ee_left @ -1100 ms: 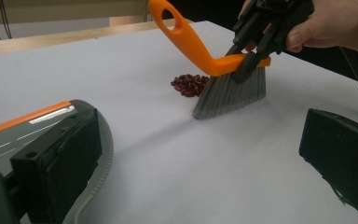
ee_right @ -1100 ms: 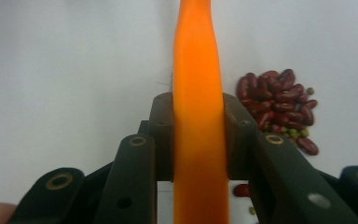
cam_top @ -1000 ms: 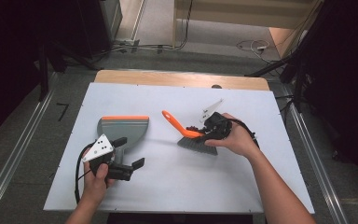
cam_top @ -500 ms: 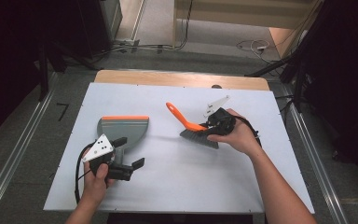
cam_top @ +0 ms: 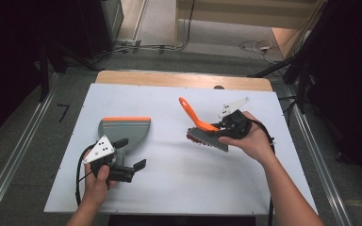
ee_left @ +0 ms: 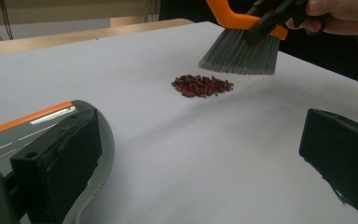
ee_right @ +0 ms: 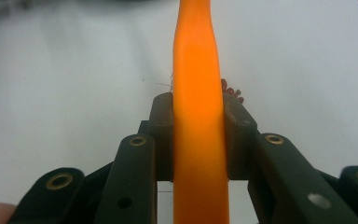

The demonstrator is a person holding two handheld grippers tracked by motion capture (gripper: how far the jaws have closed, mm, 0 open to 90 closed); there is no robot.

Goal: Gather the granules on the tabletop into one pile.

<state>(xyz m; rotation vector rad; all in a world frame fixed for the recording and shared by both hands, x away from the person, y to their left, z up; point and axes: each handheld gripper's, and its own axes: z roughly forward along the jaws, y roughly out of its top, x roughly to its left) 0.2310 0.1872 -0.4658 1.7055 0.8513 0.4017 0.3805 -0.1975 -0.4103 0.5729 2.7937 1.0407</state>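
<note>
A hand brush with an orange handle (cam_top: 192, 113) and grey bristles (ee_left: 240, 55) is held in my right gripper (cam_top: 222, 126). Its jaws are shut on the handle (ee_right: 198, 116). The bristles hang just above and behind a small pile of dark red beans (ee_left: 202, 85), seen by the bristles (cam_top: 192, 136) in the high view. A grey dustpan with an orange lip (cam_top: 124, 128) lies flat at the left. My left gripper (cam_top: 132, 153) is at the dustpan's near end, open, with one jaw over the dustpan's rim (ee_left: 103, 140) and the other well apart.
The white tabletop (cam_top: 179, 188) has a wooden strip (cam_top: 179, 79) along its far edge. Metal rails (cam_top: 14, 155) run along both sides on the floor. Cables (cam_top: 160, 46) lie on the floor beyond the table.
My right gripper has shifted a little to the right and tipped the brush handle higher, bringing the bristles over the beans. The left gripper and dustpan have not moved.
</note>
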